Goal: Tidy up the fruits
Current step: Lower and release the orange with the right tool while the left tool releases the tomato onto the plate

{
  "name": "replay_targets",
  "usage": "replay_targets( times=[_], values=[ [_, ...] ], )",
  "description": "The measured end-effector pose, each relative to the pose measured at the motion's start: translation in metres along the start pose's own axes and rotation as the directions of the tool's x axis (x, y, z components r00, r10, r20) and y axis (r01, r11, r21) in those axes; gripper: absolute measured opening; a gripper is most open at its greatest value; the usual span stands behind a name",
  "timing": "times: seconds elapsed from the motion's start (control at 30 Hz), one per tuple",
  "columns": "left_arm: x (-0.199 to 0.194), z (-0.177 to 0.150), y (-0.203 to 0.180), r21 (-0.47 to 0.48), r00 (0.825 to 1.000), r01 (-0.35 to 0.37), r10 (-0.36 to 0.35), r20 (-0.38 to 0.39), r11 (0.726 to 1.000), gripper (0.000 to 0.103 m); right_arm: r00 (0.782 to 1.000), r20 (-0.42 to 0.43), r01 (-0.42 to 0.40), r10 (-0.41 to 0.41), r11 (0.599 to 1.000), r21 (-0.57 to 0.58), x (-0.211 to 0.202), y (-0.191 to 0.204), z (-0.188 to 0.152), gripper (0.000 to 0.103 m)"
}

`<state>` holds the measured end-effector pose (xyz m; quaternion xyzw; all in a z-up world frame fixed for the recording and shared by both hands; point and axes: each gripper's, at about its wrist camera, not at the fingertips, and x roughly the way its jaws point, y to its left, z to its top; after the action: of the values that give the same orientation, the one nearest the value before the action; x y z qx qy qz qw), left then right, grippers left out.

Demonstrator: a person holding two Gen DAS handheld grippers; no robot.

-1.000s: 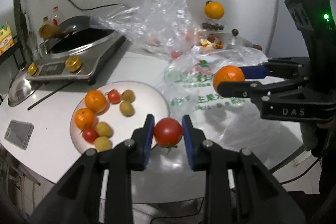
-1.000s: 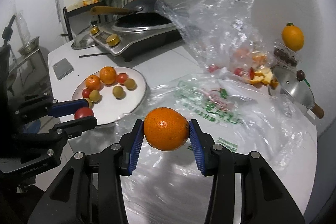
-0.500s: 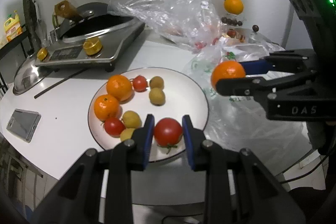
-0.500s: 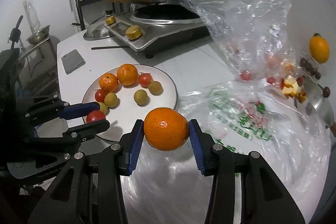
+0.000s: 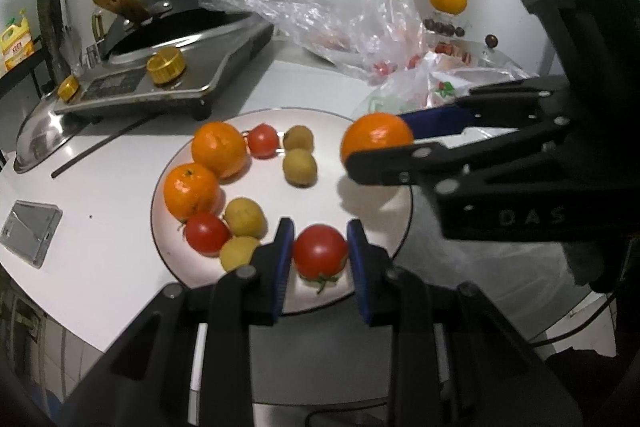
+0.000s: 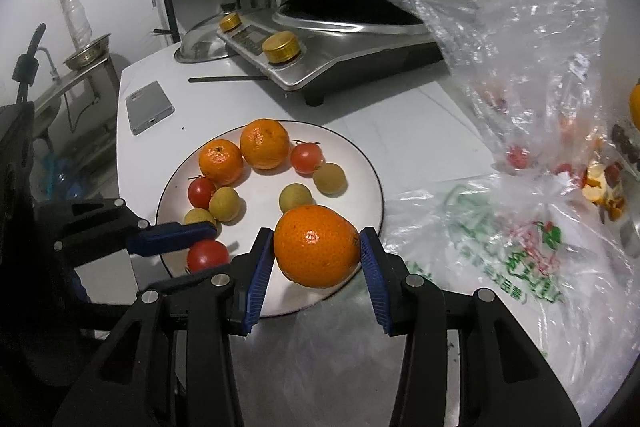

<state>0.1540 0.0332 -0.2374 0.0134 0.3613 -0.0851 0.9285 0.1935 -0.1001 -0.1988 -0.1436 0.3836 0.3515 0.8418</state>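
Fruits: sorted on white plate (image 5: 400,243) — oranges, tomatoes, small yellow-green ones.
Left gripper (image 5: 320,259): pinching tomato (image 5: 320,251) above near rim.
Right gripper (image 6: 318,255): clamping orange (image 6: 317,245) over plate — likely both for placing.

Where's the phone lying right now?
The phone lies flat on the white table, left of the plate, near the stove.

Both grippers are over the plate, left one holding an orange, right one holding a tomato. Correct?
Swapped. The left gripper is shut on the tomato, as the left wrist view shows, and the right gripper is shut on the orange, as the right wrist view shows. Both are over the plate, as you said.
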Motion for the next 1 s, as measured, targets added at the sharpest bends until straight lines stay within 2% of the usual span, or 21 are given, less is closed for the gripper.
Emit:
replay_targets(
  times=[0.4,0.87,1.0],
  values=[
    [0.011,0.000,0.001,0.008,1.000,0.006,-0.006,-0.022,1.000,0.028,0.998,-0.056,-0.016,0.016,1.000,-0.005,0.027,0.000,0.000,0.046],
    [0.014,0.002,0.002,0.008,0.999,-0.007,0.008,-0.035,1.000,0.030,0.998,-0.059,-0.009,0.009,1.000,-0.001,0.029,0.000,0.000,0.047],
    [0.012,0.002,0.002,0.014,0.999,-0.015,0.016,-0.035,1.000,0.033,0.998,-0.064,0.005,-0.006,1.000,-0.005,0.028,0.003,0.000,0.047]
  ],
)
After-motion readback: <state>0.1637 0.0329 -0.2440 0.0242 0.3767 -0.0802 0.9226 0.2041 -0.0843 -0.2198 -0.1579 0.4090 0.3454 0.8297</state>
